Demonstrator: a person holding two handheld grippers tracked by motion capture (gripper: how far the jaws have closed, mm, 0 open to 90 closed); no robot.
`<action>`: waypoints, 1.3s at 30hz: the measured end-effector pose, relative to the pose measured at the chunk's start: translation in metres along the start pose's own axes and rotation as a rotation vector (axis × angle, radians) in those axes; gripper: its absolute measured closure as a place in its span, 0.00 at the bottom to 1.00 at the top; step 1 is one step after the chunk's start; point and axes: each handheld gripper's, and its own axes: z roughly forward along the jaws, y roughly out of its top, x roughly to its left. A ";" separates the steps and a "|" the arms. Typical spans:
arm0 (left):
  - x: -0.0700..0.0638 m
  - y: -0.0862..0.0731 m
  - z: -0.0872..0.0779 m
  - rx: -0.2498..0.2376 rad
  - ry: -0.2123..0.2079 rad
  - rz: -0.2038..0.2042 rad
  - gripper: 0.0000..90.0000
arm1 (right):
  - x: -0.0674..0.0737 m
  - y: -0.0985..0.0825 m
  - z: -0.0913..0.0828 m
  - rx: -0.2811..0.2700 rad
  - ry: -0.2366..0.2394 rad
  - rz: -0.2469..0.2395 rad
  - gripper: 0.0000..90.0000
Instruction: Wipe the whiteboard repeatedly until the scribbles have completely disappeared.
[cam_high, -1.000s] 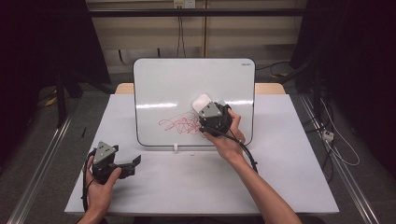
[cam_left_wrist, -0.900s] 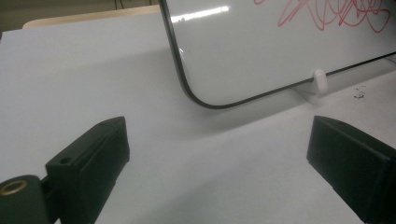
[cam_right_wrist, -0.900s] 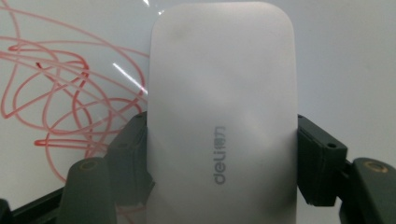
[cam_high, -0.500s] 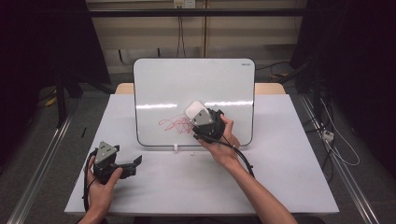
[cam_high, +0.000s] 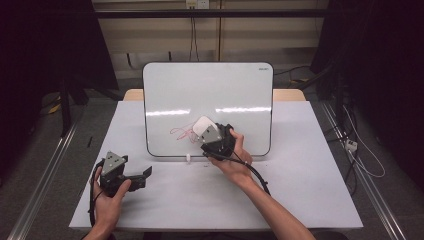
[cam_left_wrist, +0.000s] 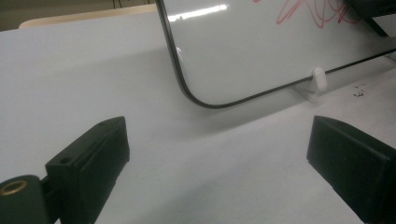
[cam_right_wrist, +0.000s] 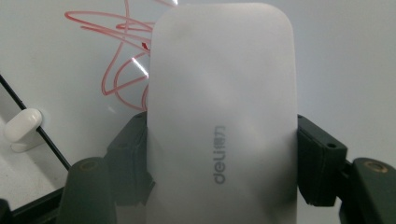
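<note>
Whiteboard (cam_high: 207, 107) work shows best from the high view: the board stands propped near the table's (cam_high: 310, 200) far edge, and my right gripper (cam_high: 209, 136) holds the white eraser (cam_high: 204, 128) against its lower middle, right beside the red scribble (cam_high: 183, 132), because that mark is what I judge needs wiping off. My left gripper (cam_high: 142, 174) rests low on the table at the near left, well apart from the board, parked there since this job needs just 1 tool. From up here the eraser covers part of the scribble, so I cannot tell how much ink sits beneath it. In the left gripper view, my 2 jaws stand wide apart with nothing between them, pointed at the board's rounded lower corner (cam_left_wrist: 196, 95) and a small white clip (cam_left_wrist: 318, 78) at its bottom edge; the scribble (cam_left_wrist: 310, 11) is cut off by the top of the frame. In the right gripper view, my jaws are clamped on the eraser's (cam_right_wrist: 222, 116) long sides, so its broad pad can press flat on the board; red loops (cam_right_wrist: 119, 56) run out to its left, and whether the pad actually touches the surface is hidden behind the eraser's own body.
</note>
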 end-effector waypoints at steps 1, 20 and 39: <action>0.000 0.000 0.000 0.000 0.001 0.000 0.06 | 0.000 0.000 0.000 0.001 0.000 -0.008 0.35; 0.002 -0.001 -0.003 -0.007 0.006 -0.009 0.06 | -0.046 -0.007 -0.008 0.013 -0.086 0.100 0.35; 0.000 0.000 -0.001 -0.004 0.004 -0.003 0.06 | 0.007 -0.008 -0.003 0.008 -0.045 0.050 0.35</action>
